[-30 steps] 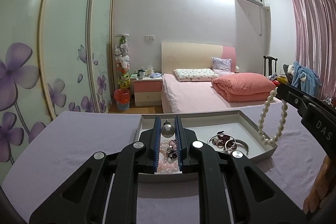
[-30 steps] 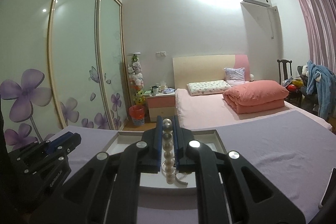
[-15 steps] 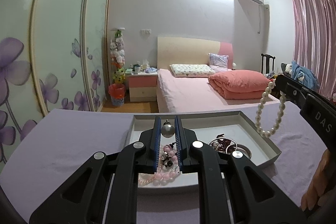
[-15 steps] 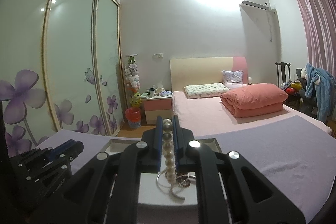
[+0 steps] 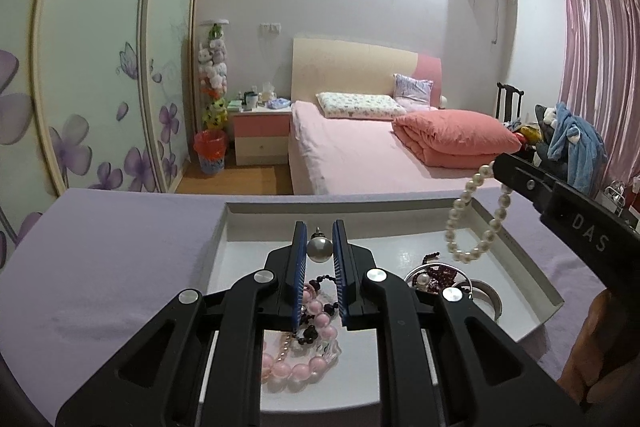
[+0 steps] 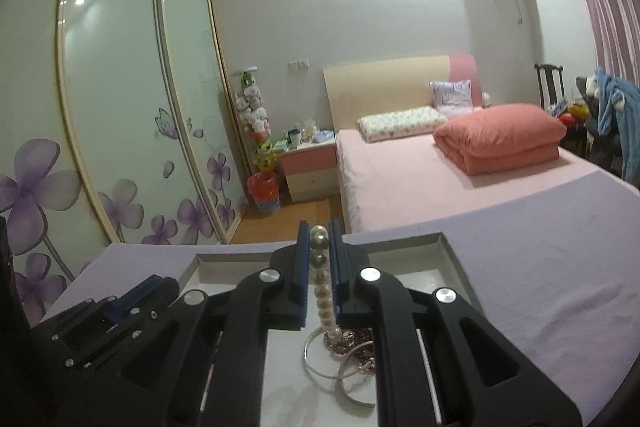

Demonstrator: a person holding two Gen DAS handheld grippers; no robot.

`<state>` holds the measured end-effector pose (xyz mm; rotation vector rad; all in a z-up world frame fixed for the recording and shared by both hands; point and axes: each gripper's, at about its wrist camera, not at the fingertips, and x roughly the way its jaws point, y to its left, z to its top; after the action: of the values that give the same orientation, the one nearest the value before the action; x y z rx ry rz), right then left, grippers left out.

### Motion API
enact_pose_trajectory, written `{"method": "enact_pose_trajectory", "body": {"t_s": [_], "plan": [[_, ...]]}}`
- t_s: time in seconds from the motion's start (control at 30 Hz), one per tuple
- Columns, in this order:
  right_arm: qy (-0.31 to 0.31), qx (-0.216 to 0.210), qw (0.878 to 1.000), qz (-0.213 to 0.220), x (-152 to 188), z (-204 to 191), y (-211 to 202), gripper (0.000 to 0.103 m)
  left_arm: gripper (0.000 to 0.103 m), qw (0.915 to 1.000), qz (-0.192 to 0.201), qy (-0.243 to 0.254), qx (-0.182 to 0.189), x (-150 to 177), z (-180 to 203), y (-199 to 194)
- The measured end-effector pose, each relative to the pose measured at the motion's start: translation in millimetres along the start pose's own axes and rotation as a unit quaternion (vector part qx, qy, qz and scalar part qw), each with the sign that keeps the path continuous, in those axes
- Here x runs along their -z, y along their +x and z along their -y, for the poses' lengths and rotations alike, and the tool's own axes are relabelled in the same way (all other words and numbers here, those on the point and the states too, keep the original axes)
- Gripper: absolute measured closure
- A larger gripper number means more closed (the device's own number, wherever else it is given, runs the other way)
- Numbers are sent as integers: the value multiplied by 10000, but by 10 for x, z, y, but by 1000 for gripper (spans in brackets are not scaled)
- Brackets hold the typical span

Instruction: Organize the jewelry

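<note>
A shallow white tray (image 5: 520, 255) sits on the lilac-covered table. My left gripper (image 5: 319, 247) is shut on a large pearl earring (image 5: 319, 249), held above a pink bead bracelet (image 5: 304, 367) and dark beads in the tray. My right gripper (image 6: 319, 247) is shut on a white pearl bracelet (image 6: 325, 291), whose loop hangs over silver bangles (image 6: 332, 367) and dark red beads. In the left wrist view the same pearl bracelet (image 5: 476, 219) dangles from the right gripper (image 5: 500, 167) above the tray's right side. The left gripper's body (image 6: 112, 319) shows at lower left of the right wrist view.
A silver bangle pile (image 5: 452, 279) lies in the tray's right part. Beyond the table stand a pink bed (image 5: 360, 163), a nightstand (image 5: 262, 135), a red bin (image 5: 210, 151) and sliding wardrobe doors (image 5: 100, 67). A hand (image 5: 592, 359) shows at lower right.
Both grippers have come closer to the tray and lower, so the jewelry in it looks larger. The hanging pearl bracelet has moved over the tray's right part. Both grips are unchanged.
</note>
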<state>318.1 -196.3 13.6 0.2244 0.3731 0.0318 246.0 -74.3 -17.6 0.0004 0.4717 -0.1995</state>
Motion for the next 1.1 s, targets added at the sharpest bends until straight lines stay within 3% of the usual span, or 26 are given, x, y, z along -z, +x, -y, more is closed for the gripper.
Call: {"method": "enact_pose_trajectory", "body": {"t_s": [0.1, 0.17, 0.2, 0.53, 0.8, 1.1], "plan": [[75, 9, 9999, -118, 16, 42, 70, 89, 86, 9999, -124, -64, 46, -1, -43, 59], [84, 31, 9999, -130, 24, 52, 70, 57, 62, 9998, -179, -109, 50, 10, -75, 57], [87, 79, 9999, -85, 30, 75, 43, 52, 58, 9998, -160, -126, 39, 14, -89, 37], [168, 276, 9994, -136, 104, 244, -246, 51, 55, 9990, 48, -447, 21, -70, -320, -290], [106, 218, 9996, -172, 166, 206, -797, 39, 44, 9983, 257, -510, -130, -16, -470, -832], [-71, 12, 9997, -229, 359, 46, -1494, 7, 10, 9971, 460, -542, -267, 214, -529, -1467]]}}
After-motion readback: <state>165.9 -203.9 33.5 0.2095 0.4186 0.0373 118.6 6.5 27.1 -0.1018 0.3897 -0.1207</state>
